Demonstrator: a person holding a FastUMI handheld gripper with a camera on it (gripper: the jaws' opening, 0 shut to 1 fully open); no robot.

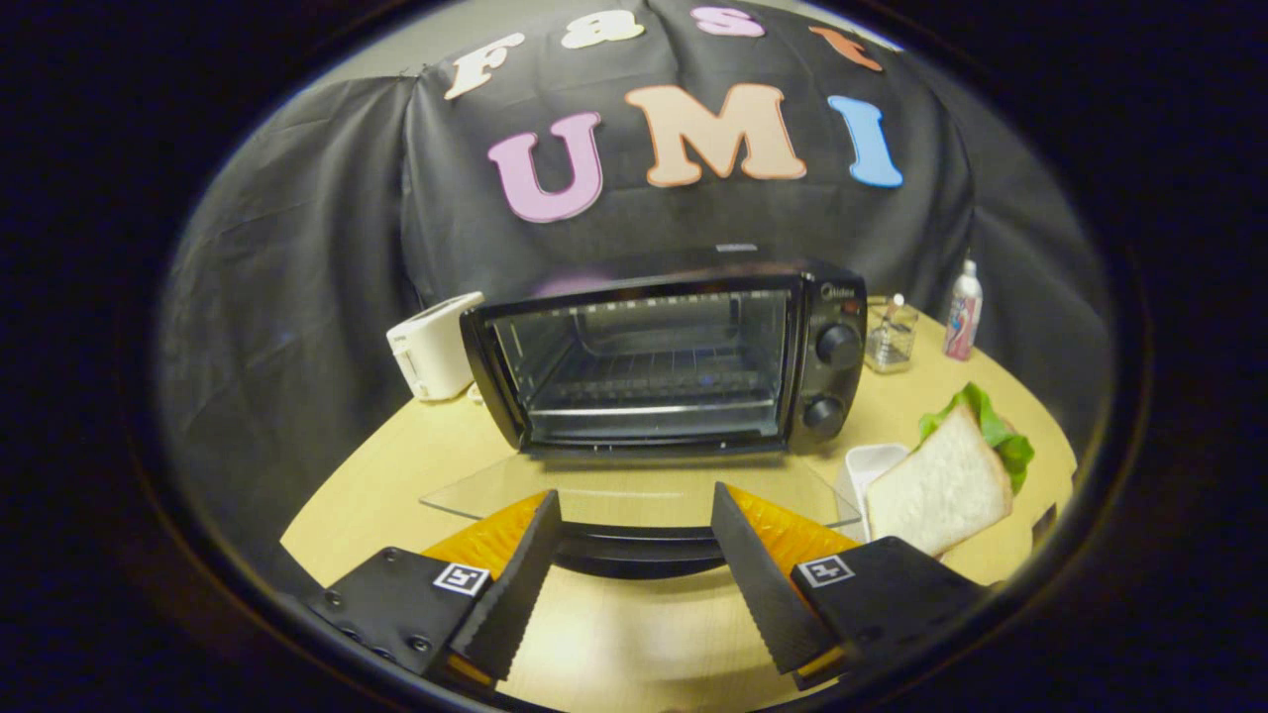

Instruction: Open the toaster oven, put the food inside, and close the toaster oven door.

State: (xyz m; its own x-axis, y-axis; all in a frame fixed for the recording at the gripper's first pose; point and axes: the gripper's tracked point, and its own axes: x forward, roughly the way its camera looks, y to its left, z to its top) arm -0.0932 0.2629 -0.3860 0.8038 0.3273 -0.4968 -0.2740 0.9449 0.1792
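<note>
The black toaster oven (674,356) stands at the back of the round wooden table (376,475). Its glass door (634,485) lies folded down flat, and the wire rack inside is bare. The door's dark handle (639,550) runs crosswise between my two fingers. My gripper (634,492) is open, its fingers spread wide over the door's front edge and pressing on nothing. A sandwich (941,485) of white bread with green lettuce lies to the right of the right finger, partly on a small white dish (872,463).
A white pop-up toaster (431,347) sits to the left of the oven. To the oven's right are a small glass jar (889,337) and a white bottle (963,312). The table's curved edge runs close on both sides.
</note>
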